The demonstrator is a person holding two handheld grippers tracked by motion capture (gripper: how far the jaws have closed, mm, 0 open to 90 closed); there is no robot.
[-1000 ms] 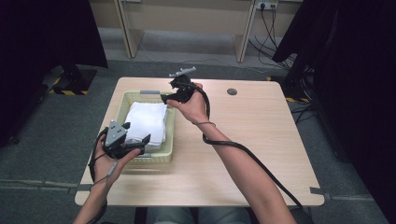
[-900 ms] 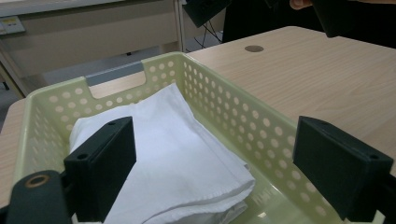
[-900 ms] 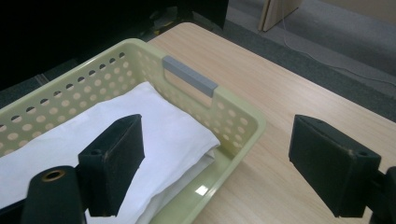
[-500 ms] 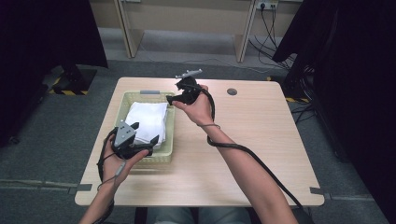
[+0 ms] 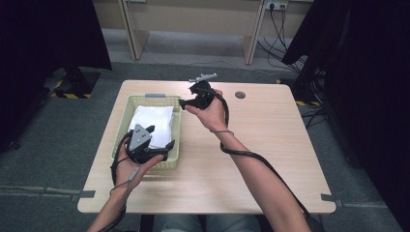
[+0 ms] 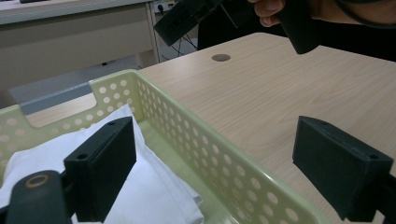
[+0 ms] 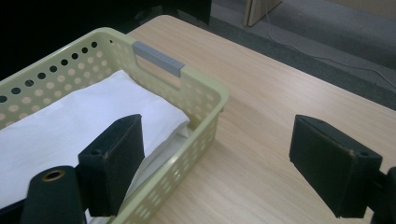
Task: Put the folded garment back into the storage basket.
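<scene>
Two grippers, both with fingers spread and holding nothing: left gripper (image 5: 157, 145) over the basket's (image 5: 176, 126) near end. Right gripper (image 5: 186, 103) hovers at its far corner, beside the white cloth (image 5: 153, 121).

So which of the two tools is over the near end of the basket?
The left tool, open, over the near end of the pale green basket holding folded white cloth. The right tool, also open, is at the far corner.

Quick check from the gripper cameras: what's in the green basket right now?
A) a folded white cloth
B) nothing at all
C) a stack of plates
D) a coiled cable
A: a folded white cloth lies inside the perforated green basket, seen in both gripper views and from above.
</scene>
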